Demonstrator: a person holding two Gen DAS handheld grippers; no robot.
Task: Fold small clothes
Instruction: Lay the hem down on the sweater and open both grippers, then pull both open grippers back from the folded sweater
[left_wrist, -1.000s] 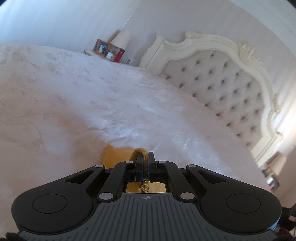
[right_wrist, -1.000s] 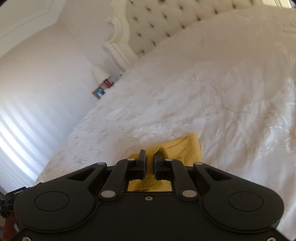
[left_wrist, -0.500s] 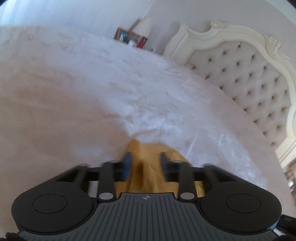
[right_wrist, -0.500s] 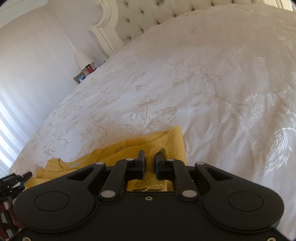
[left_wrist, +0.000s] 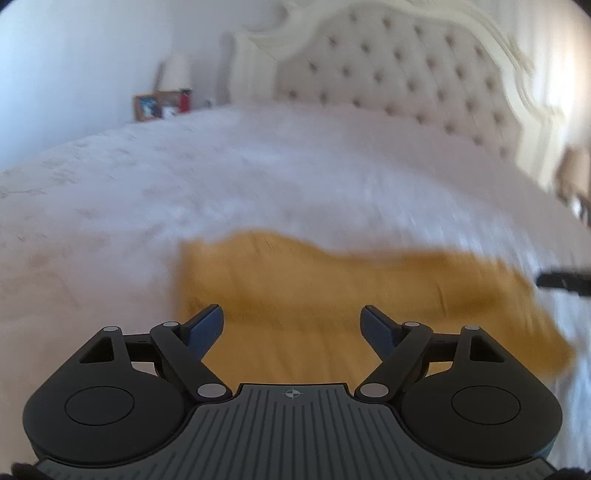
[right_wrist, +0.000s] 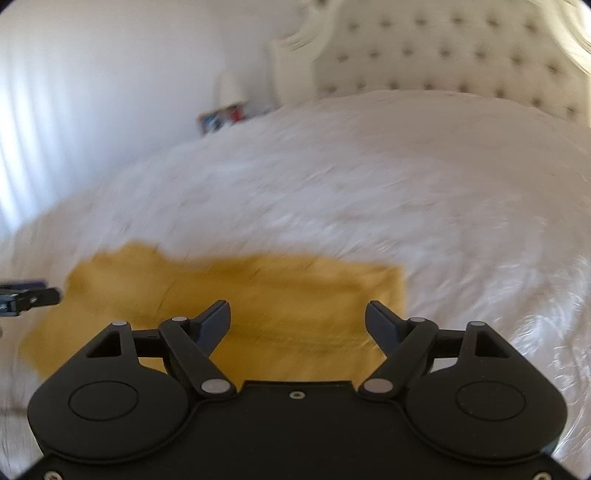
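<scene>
A mustard-yellow knit garment (left_wrist: 332, 288) lies flat on the white bedspread (left_wrist: 184, 184), blurred by motion. My left gripper (left_wrist: 291, 321) hovers over its near left part, jaws opening wide, nothing pinched between them. The right wrist view shows the same garment (right_wrist: 258, 291) spread under my right gripper (right_wrist: 297, 317), whose jaws are also opening, with only cloth lying below the gap. The tip of the right gripper (left_wrist: 565, 282) pokes in at the right edge of the left wrist view, and the left gripper's tip (right_wrist: 26, 299) shows at the left edge of the right wrist view.
A cream tufted headboard (left_wrist: 406, 81) stands at the far end of the bed. A bedside surface at the back left carries a lamp (left_wrist: 177, 72), a framed picture (left_wrist: 149, 107) and a red item (left_wrist: 185, 99). Bedspread (right_wrist: 406, 184) stretches beyond the garment.
Both grippers were shut on folds of the yellow cloth; both have let go and opened wide. Both views rolled level, and the garment now lies spread on the bed.
</scene>
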